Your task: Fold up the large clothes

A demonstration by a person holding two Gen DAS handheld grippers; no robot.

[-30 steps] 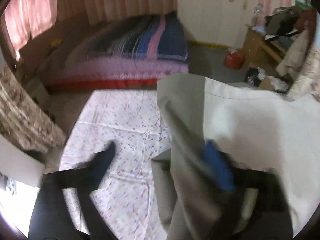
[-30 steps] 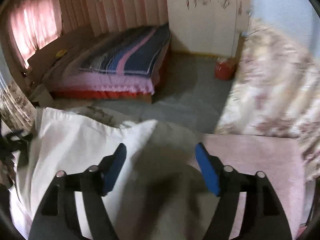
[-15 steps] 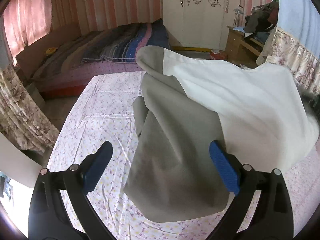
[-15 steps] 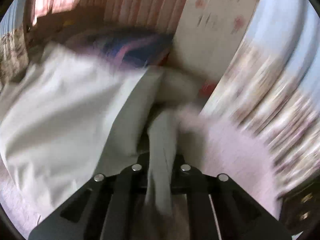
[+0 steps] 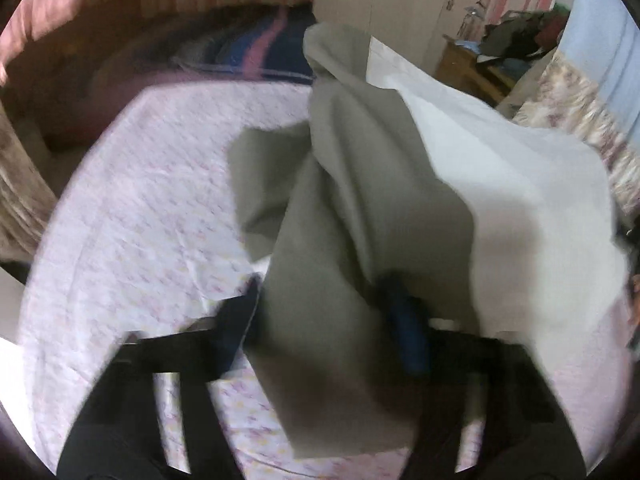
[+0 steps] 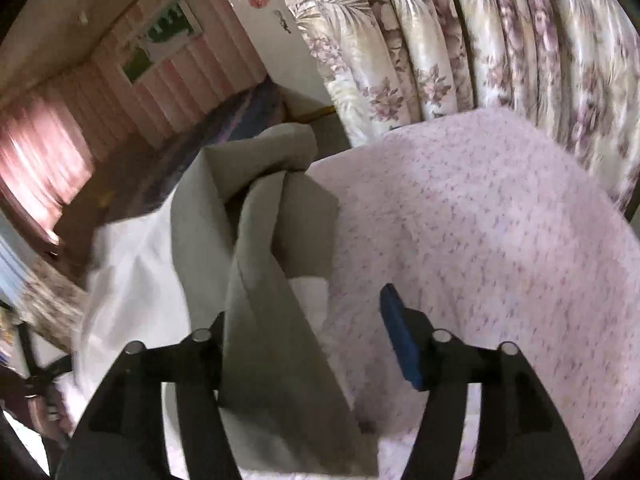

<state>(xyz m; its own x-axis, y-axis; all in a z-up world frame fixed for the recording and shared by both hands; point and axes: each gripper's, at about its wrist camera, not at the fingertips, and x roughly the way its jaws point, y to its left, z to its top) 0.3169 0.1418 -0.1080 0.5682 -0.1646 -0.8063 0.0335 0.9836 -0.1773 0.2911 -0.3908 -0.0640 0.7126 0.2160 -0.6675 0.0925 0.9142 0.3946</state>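
Your left gripper (image 5: 324, 312) has just been closing around the grey-white garment (image 5: 360, 208). Your right gripper (image 6: 304, 320) has just been opening, holding nothing firmly. Grip the edge fully, then lay it flat on the bed sheet (image 5: 140, 200).

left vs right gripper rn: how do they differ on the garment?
Left gripper has just been closing, the grey-and-white garment filling its gap; right gripper has just been opening, pink sheet showing in its gap. Cloth reaches both left fingers, grip too blurred to confirm; on the right it touches one finger only, clear of the blue pad. Shared: both have the same garment between their fingers.
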